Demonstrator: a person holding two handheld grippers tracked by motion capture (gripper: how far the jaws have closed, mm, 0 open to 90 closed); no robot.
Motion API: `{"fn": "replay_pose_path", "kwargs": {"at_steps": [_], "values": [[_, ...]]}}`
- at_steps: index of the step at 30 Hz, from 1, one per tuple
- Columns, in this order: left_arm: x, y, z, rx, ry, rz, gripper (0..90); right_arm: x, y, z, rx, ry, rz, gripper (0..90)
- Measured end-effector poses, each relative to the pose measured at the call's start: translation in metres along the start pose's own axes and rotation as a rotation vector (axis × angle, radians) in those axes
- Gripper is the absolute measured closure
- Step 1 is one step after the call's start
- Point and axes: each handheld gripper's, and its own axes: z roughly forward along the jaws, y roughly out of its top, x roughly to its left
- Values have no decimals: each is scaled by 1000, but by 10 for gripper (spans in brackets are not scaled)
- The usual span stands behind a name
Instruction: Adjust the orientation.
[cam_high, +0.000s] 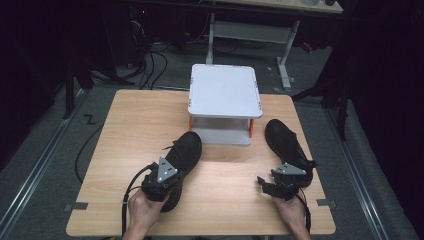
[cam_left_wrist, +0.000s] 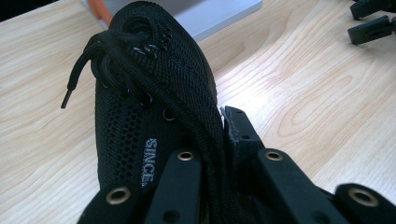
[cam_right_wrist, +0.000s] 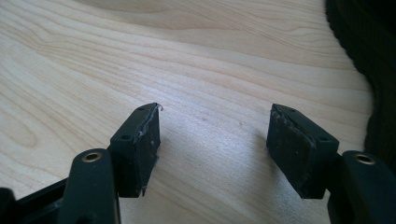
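Left tool (cam_left_wrist: 212, 158) apparently pinching shoe (cam_left_wrist: 154, 93) laces, far jaw hidden; right tool (cam_right_wrist: 215, 140) spread.

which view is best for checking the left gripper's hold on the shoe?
Left gripper view: its jaws close on the left shoe at the laces. The high view shows the left gripper over that shoe's heel end, contact hidden. The right gripper view shows wood and another shoe's edge.

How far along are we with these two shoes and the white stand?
Nothing placed yet: the white stand top is bare. In hand: the left gripper is closed on the left shoe. Left: the right shoe lies on the table, beside the open right gripper.
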Motion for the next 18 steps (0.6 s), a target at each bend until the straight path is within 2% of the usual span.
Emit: {"fn": "replay_pose_path", "kwargs": {"at_steps": [6, 10, 15, 18], "values": [[-8, 1, 19, 8, -17, 3, 843, -2, 0, 0, 1, 4, -3, 347], [-9, 2, 34, 10, -23, -9, 843, -1, 0, 0, -6, 2, -5, 421], [-10, 5, 52, 8, -23, -15, 843, 0, 2, 0, -16, -15, -37, 468], [-13, 7, 63, 4, -22, -6, 842, 0, 6, -4, -47, -5, -30, 493]]}}
